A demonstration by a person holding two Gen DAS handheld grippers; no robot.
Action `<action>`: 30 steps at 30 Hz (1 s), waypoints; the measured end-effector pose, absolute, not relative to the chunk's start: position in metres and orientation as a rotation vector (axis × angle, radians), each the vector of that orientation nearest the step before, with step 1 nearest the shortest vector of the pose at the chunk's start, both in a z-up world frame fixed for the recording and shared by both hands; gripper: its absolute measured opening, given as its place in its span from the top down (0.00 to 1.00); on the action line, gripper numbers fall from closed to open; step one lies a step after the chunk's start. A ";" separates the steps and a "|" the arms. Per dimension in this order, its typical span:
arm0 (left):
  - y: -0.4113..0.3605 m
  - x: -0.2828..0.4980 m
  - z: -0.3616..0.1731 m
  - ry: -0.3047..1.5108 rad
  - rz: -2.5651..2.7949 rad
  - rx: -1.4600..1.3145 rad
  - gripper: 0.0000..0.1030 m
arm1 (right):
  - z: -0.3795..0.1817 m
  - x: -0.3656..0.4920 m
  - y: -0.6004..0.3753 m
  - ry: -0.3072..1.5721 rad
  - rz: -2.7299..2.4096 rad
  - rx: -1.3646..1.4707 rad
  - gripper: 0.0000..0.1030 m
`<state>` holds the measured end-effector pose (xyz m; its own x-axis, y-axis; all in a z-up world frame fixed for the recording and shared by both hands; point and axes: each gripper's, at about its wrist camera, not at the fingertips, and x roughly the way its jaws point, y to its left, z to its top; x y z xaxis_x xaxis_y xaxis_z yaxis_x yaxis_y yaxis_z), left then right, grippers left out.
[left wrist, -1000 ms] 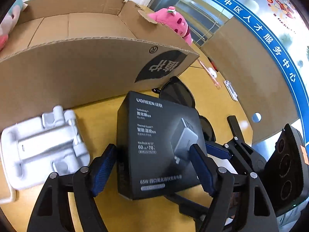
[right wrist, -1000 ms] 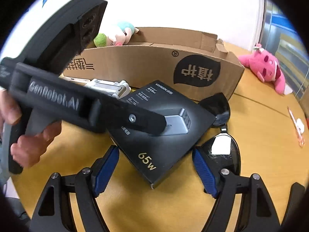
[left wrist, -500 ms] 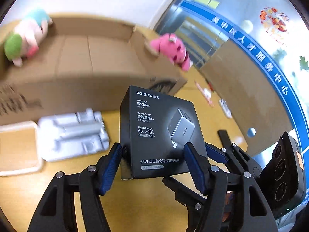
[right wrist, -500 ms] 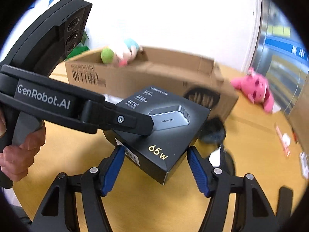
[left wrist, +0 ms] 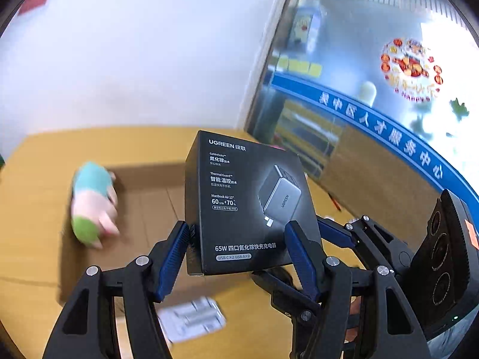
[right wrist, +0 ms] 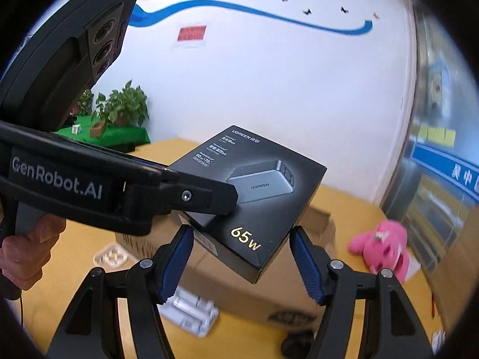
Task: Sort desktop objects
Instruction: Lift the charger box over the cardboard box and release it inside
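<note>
Carrying charger box (left wrist: 248, 206) in air above open cardboard box (left wrist: 143, 206). Left gripper (left wrist: 236, 257) and right gripper (right wrist: 239, 257) both clamped on its sides, jaws partly spread. Next, likely: lower together, release inside beside plush toy (left wrist: 89, 203).

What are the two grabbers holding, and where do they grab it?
Both hold the black charger box up in the air. The left gripper squeezes its two side edges near the bottom end. The right gripper squeezes it at one corner.
</note>
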<state>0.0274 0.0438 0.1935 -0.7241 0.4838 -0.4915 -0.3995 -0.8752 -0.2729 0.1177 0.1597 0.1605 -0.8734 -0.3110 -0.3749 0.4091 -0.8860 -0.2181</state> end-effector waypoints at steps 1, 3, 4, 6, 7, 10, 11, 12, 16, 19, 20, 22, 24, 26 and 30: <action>0.039 0.023 0.206 -0.191 2.552 -0.753 0.33 | 0.168 0.115 0.156 0.412 -2.689 0.453 0.36; 0.032 0.018 0.221 -0.192 2.569 -0.721 0.33 | 0.187 0.105 0.149 0.422 -2.686 0.410 0.36; 0.027 0.013 0.231 -0.189 2.579 -0.700 0.33 | 0.196 0.100 0.146 0.425 -2.683 0.389 0.36; 0.023 0.007 0.244 -0.190 2.591 -0.675 0.33 | 0.211 0.089 0.142 0.415 -2.672 0.371 0.36; 0.021 0.002 0.252 -0.195 2.597 -0.670 0.33 | 0.219 0.083 0.140 0.414 -2.667 0.362 0.36; 0.017 -0.012 0.272 -0.201 2.620 -0.640 0.33 | 0.234 0.070 0.136 0.446 -2.659 0.341 0.36; 0.017 -0.017 0.277 -0.203 2.624 -0.632 0.33 | 0.242 0.063 0.133 0.459 -2.654 0.333 0.36; 0.017 -0.022 0.282 -0.204 2.629 -0.627 0.33 | 0.245 0.058 0.134 0.464 -2.652 0.326 0.36; 0.017 -0.051 0.303 -0.197 2.650 -0.621 0.33 | 0.265 0.034 0.130 0.492 -2.635 0.302 0.36; 0.015 -0.074 0.313 -0.188 2.664 -0.624 0.33 | 0.276 0.010 0.128 0.512 -2.621 0.296 0.36; 0.014 -0.081 0.315 -0.184 2.670 -0.624 0.33 | 0.279 0.002 0.129 0.505 -2.616 0.301 0.36; 0.013 -0.097 0.319 -0.182 2.680 -0.629 0.33 | 0.285 -0.014 0.129 0.487 -2.606 0.308 0.36; 0.012 -0.112 0.320 -0.191 2.682 -0.641 0.33 | 0.289 -0.027 0.127 0.489 -2.602 0.306 0.36; 0.012 -0.129 0.319 -0.195 2.681 -0.658 0.33 | 0.289 -0.039 0.127 0.505 -2.604 0.299 0.36; 0.013 -0.153 0.313 -0.188 2.688 -0.684 0.33 | 0.287 -0.067 0.128 0.512 -2.585 0.320 0.36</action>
